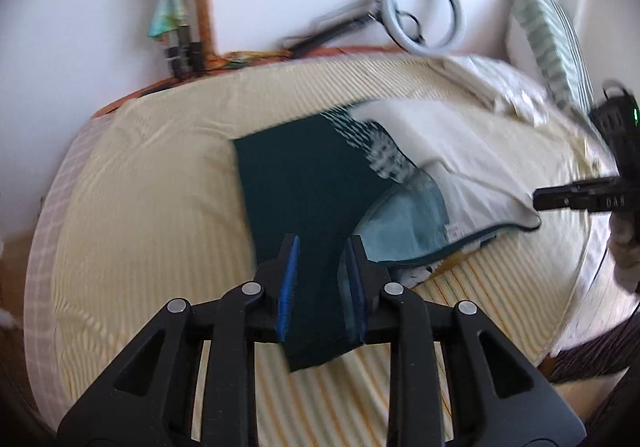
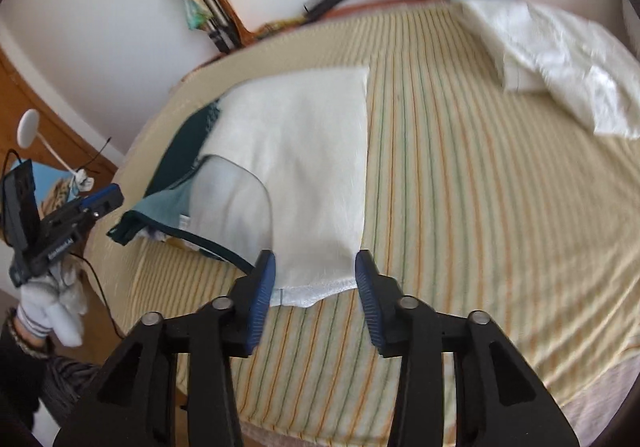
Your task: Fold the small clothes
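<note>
1. The garment [image 1: 316,183] I am folding is dark teal with a white-patterned band and a pale blue inside. It lies on the striped bedsheet [image 1: 160,175], near the bed's front edge, toward its left side as my right camera shows it.
2. A white cloth [image 2: 316,151] lies over part of the garment; in my right view it covers most of it, leaving teal fabric showing along the cloth's left side and a dark hem curving out below.
3. My left gripper [image 1: 322,283] has its jaws clamped on a strip of the teal garment, which runs between the blue pads [image 1: 289,287] and hangs past them toward the camera.
4. My right gripper [image 2: 316,299] hovers at the near edge of the white cloth with its jaws apart; the cloth's hem lies between the two blue pads [image 2: 262,299], and I cannot tell whether either pad touches it.
5. In the left view my right gripper sits at the right edge, its tip near the corner of the garment's dark-trimmed hem.
6. A crumpled white sheet [image 2: 560,59] lies at the bed's far right corner, well apart from the garment, with a striped pillow [image 1: 548,43] beside it.
7. A ring light [image 1: 424,11] and a folded tripod [image 1: 184,31] lean against the wall behind the bed.
</note>
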